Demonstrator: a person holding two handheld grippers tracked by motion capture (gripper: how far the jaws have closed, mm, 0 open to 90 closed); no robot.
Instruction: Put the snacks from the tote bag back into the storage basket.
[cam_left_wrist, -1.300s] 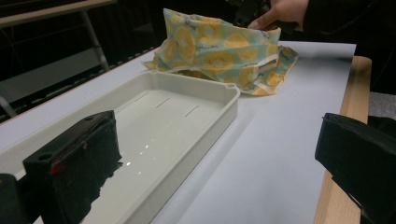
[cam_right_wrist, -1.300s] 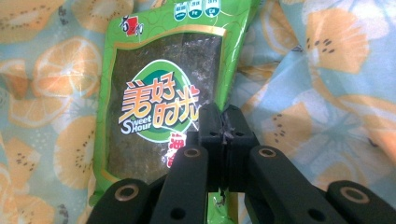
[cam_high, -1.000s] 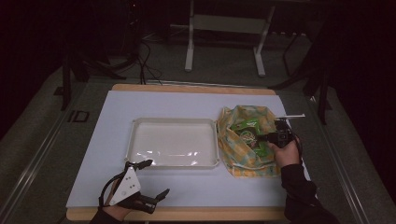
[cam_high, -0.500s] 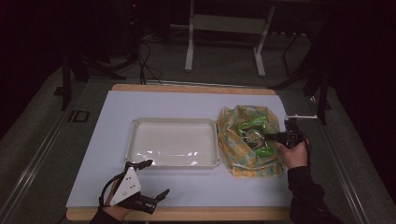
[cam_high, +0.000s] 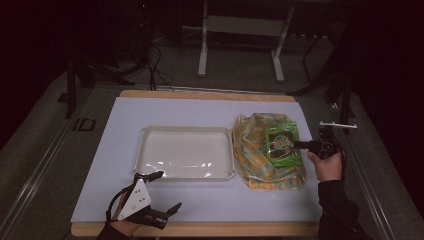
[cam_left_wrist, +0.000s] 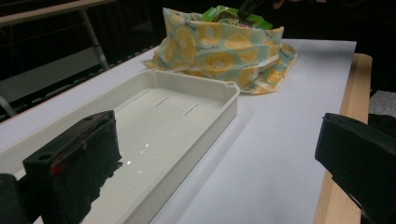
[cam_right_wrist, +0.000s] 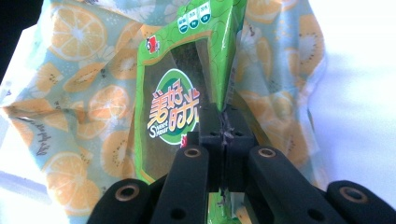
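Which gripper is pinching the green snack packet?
The right gripper. Its jaws are shut on the edge of the green snack packet above the fruit-print bag. The left gripper is open, holding nothing, near the white tray.

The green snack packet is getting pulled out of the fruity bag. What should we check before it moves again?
1. Right gripper shut on the green foil snack packet: ok.
2. Packet fully clear of the orange-print cloth bag: cannot tell.
3. White plastic tray empty: ok.
4. Left gripper open, away from the tray's inside: ok.
5. Grip firm enough: cannot tell; the pads pinch just one edge.
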